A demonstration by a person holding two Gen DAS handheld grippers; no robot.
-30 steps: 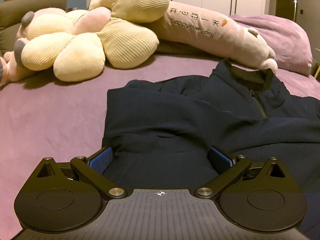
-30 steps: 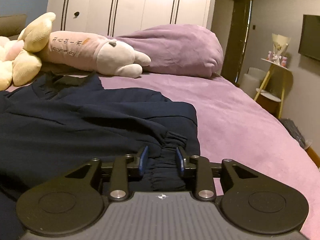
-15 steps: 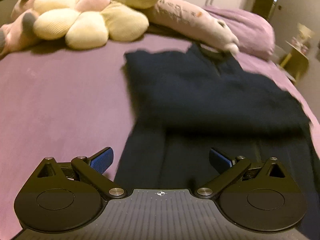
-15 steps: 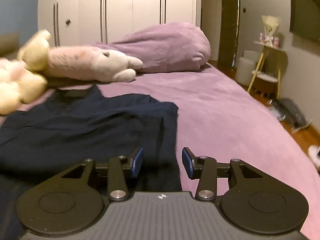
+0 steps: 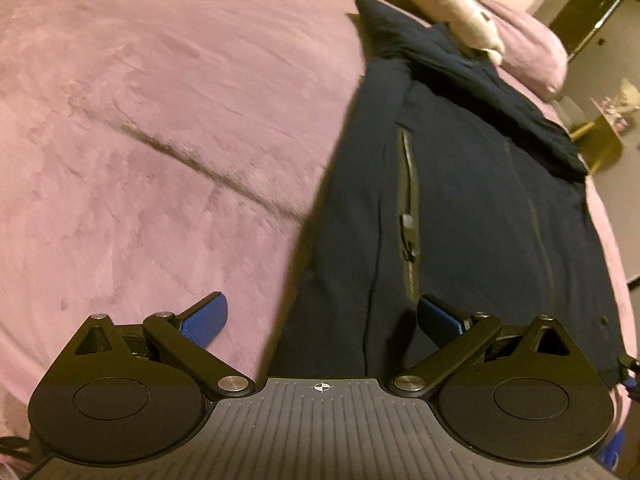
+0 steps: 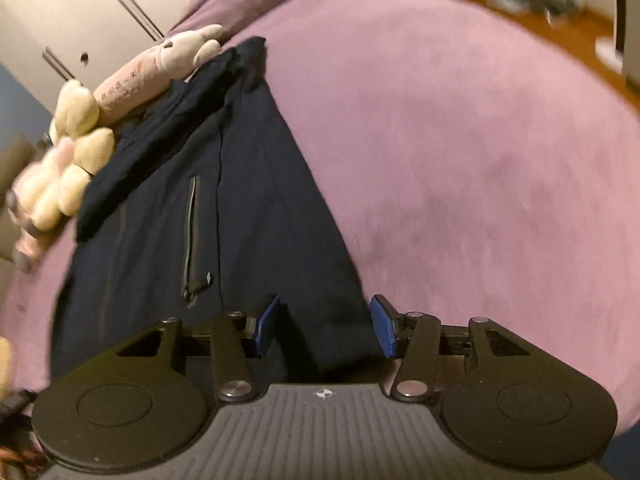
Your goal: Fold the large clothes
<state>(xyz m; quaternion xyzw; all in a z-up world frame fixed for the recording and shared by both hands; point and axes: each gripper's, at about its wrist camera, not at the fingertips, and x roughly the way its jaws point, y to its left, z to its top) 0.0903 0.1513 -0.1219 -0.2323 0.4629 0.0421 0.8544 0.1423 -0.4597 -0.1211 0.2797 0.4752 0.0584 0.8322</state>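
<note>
A dark navy jacket (image 5: 460,200) lies flat on the purple bed, sleeves folded across its top, a zipped pocket (image 5: 408,216) showing. It also shows in the right wrist view (image 6: 208,208). My left gripper (image 5: 320,316) is open and empty above the jacket's near left hem edge. My right gripper (image 6: 324,324) is open and empty above the near right hem corner. Neither touches the cloth.
The purple bedspread (image 5: 140,140) extends wide to the left and right (image 6: 460,140). Plush toys (image 6: 68,152) and a long pink pillow (image 6: 152,76) lie at the head, beside a purple pillow (image 5: 532,56). The floor lies beyond the bed's right edge (image 6: 560,12).
Both grippers pulled back from the jacket's top toward its hem and tilted down. The right gripper let go of the sleeve cuff and opened wider. The left stayed open.
</note>
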